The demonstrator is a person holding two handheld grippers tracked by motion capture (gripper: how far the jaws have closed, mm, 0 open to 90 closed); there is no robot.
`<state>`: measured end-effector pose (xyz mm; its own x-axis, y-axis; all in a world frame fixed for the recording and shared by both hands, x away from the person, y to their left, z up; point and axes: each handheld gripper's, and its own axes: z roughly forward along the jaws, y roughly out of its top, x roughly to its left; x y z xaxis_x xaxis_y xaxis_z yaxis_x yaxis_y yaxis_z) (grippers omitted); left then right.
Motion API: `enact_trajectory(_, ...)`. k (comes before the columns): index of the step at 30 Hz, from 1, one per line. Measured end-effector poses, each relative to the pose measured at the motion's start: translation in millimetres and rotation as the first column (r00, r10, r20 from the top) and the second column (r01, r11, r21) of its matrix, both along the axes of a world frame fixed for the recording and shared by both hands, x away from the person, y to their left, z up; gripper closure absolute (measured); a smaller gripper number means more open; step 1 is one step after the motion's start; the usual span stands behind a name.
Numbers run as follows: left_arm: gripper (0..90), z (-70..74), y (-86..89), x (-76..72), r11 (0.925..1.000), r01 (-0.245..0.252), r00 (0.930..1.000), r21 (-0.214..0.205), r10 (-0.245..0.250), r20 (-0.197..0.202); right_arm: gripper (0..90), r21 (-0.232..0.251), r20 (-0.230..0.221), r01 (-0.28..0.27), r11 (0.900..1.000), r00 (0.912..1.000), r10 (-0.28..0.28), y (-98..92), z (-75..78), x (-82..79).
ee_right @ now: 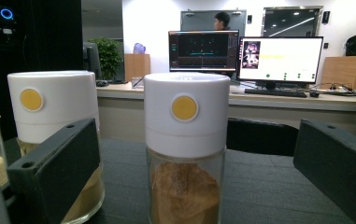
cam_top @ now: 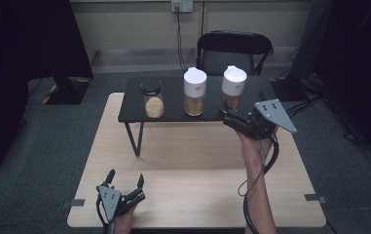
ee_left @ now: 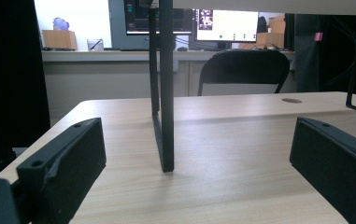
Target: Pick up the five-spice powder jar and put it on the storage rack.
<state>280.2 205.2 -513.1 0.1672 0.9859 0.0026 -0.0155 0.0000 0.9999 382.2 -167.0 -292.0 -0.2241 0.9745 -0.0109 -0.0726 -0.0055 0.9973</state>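
Right of centre in the high view, my right gripper point(cam_top: 232, 116), jaws spread, faces the right-hand spice jar point(cam_top: 233, 88) on the black shelf point(cam_top: 173, 113); I'd centre it, then close gently below the white lid.

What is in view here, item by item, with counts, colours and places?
White-lidded jars: 2, brown powder; right one before the right gripper, other at shelf middle.
Black-lidded jar: 1, pale grains, shelf left.
Shelf: 1, black, on the table's far half.
Table: 1, light wood.
Chair: 1, black, behind the shelf.
Right gripper: black, open, at the shelf's right front edge.
Left gripper: black, open, near table's front left.
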Motion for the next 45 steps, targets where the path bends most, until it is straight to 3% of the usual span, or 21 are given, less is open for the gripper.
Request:
enact_trajectory(15, 3.1, 0.0, 0.0, -0.1, 1.0, 0.0, 1.0, 0.001, 0.0, 0.0, 0.0, 0.023, -0.001, 0.007, 0.9997, 1.0, -0.007, -4.5, -19.6, -18.6)
enact_trajectory(31, 3.1, 0.0, 0.0, -0.1, 1.0, 0.0, 1.0, 0.001, 0.0, 0.0, 0.0, 0.026, 0.024, 0.013, 0.9996, 0.9996, -0.014, -6.2, -24.3, -37.9)
enact_trajectory(45, 3.1, 0.0, 0.0, -0.1, 1.0, 0.0, 1.0, 0.001, 0.0, 0.0, 0.0, 0.036, -0.004, 0.022, 0.9991, 0.9997, -0.022, -3.6, -38.7, -43.9)
